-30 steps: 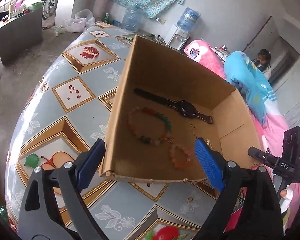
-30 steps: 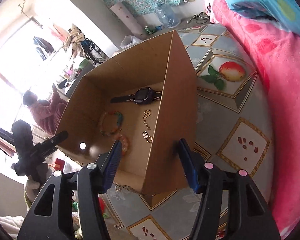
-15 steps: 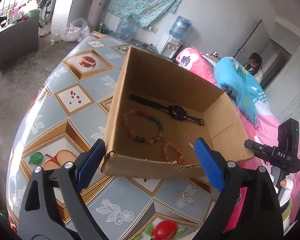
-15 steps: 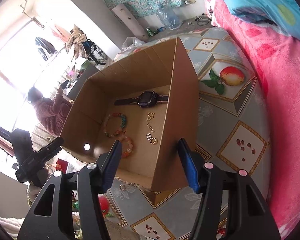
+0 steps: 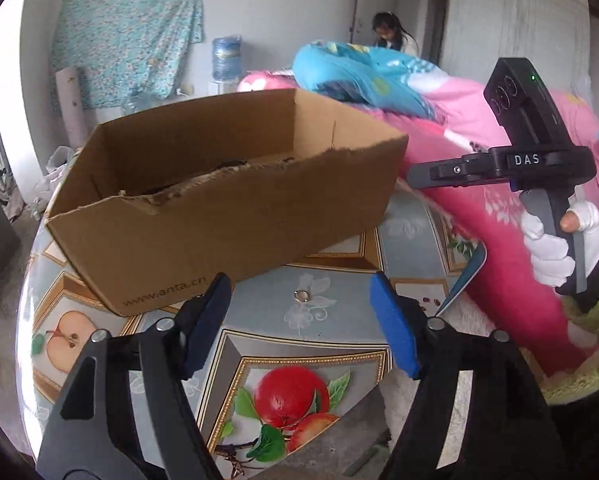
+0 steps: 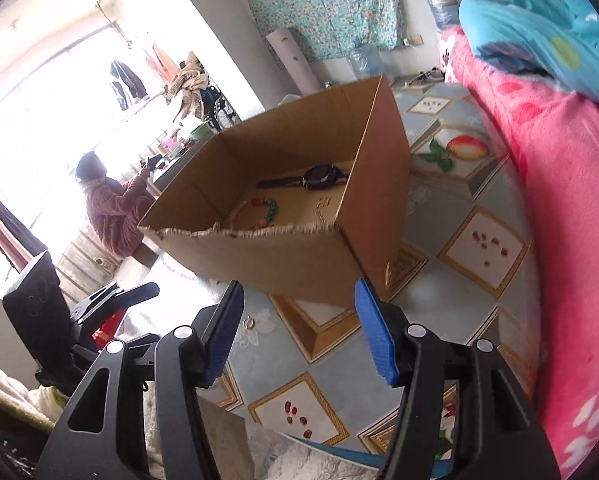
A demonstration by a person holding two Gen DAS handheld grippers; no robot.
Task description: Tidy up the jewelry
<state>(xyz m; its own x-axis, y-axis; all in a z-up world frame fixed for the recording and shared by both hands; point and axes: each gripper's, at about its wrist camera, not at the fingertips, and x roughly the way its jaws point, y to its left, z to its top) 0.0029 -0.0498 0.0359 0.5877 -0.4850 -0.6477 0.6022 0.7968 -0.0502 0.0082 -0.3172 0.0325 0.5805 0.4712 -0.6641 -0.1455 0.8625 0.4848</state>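
Observation:
An open cardboard box (image 5: 227, 216) stands on the fruit-patterned tablecloth (image 5: 327, 344). In the right wrist view a black watch (image 6: 319, 176), a coloured bead bracelet (image 6: 265, 210) and small gold pieces (image 6: 323, 202) lie inside the box (image 6: 283, 252). A small ring (image 5: 302, 295) lies on the cloth in front of the box, also visible as the ring (image 6: 249, 323). My left gripper (image 5: 298, 280) hovers with the ring in line between its fingertips; its jaws are closing and press on nothing. My right gripper (image 6: 299, 286) stands open before the box corner, narrowing slightly, with nothing between its fingers.
A pink blanket (image 6: 571, 208) and a blue pillow (image 5: 363, 68) border the table on the right. A gloved hand (image 5: 551, 248) holds the right gripper's body. One person sits by the bright window (image 6: 111, 204); another stands at the back (image 5: 387, 36). The table edge runs close below both grippers.
Both grippers have pulled back from over the box and sit lower, so the box shows from the side. The left view has rolled, its jaws have narrowed, and the ring now lies between its fingertips.

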